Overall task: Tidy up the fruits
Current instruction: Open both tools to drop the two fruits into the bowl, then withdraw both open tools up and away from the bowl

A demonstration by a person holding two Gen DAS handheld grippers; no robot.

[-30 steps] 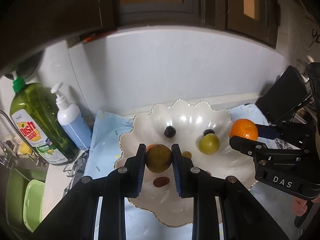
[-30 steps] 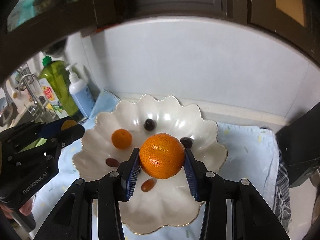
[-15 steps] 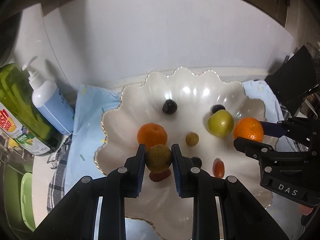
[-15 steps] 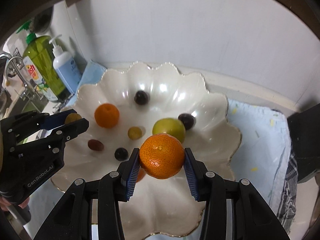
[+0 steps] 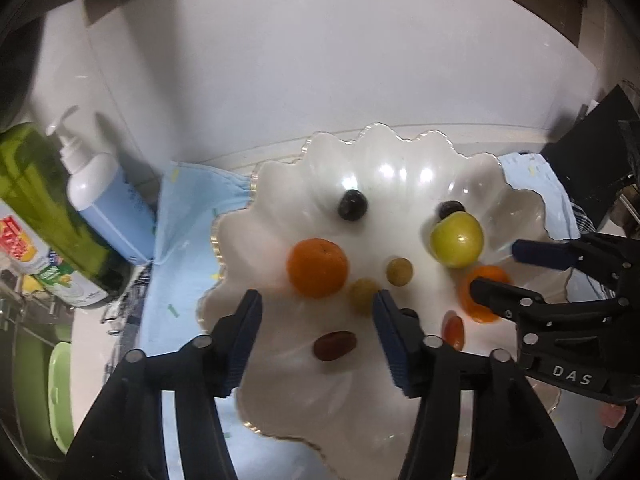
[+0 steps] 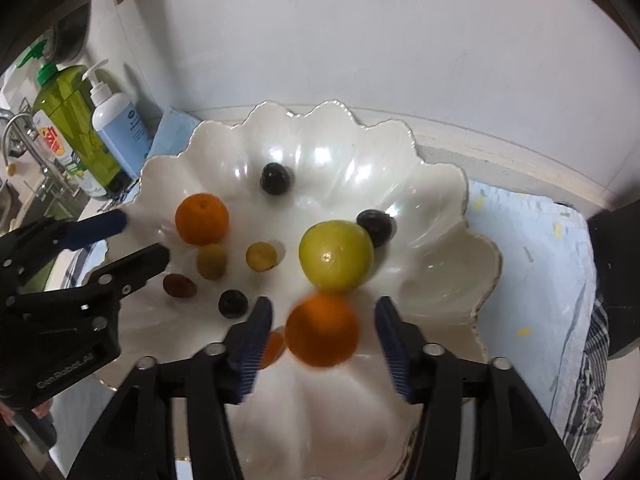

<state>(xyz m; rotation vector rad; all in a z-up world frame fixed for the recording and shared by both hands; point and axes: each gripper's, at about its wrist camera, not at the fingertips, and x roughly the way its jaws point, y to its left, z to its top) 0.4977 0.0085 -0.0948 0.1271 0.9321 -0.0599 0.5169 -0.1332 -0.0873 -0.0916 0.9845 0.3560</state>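
Left wrist: left gripper jaws have just spread; olive-yellow fruit freed, lying in scalloped bowl.
Right wrist: right gripper jaws just parted; tangerine loose between them, blurred, dropping into bowl.
Meaning: 2 fruits delivered.

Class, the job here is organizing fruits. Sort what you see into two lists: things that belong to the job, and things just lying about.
Part of the job:
- white bowl
- two oranges
- green fruit
- dark grapes
- both grippers

Lying about:
- green soap bottle
- pump bottle
- blue cloth
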